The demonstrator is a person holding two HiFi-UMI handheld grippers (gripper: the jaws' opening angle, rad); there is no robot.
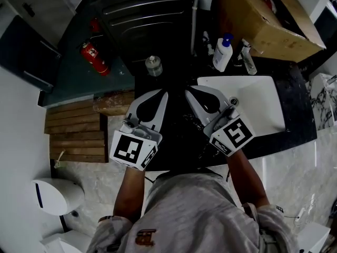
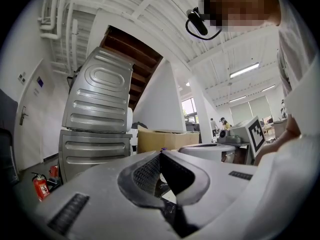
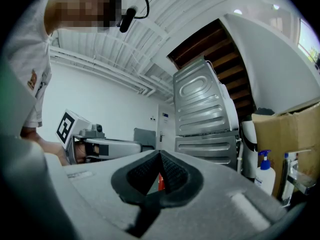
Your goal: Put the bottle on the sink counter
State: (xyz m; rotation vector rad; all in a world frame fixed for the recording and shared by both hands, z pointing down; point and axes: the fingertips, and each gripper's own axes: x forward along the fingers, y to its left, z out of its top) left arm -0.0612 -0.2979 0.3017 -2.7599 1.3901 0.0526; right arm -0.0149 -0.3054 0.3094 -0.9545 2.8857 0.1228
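Dark bench [image 1: 295, 121] with a white sink [image 1: 258, 104] fills the frame's middle and right. Left gripper [image 1: 160, 94] and right gripper [image 1: 191, 91] hover side by side at centre, both with jaws fully together and nothing between them. A small clear bottle [image 1: 153, 66] stands at upper centre, just beyond the left gripper; whether it already rests on the bench I cannot tell. Reaching in with jaws unopened would likely topple it, and a wide swing could hit the pump bottle [image 1: 222, 53].

Cut off by top edge: cardboard box [image 1: 274, 25]. Too small to read: pump bottle [image 1: 223, 54] label (just a smudge). Hidden under right gripper [image 1: 189, 91]: sink [image 1: 258, 104] left rim. Unidentifiable past its closed tips: red sliver [image 3: 160, 182].
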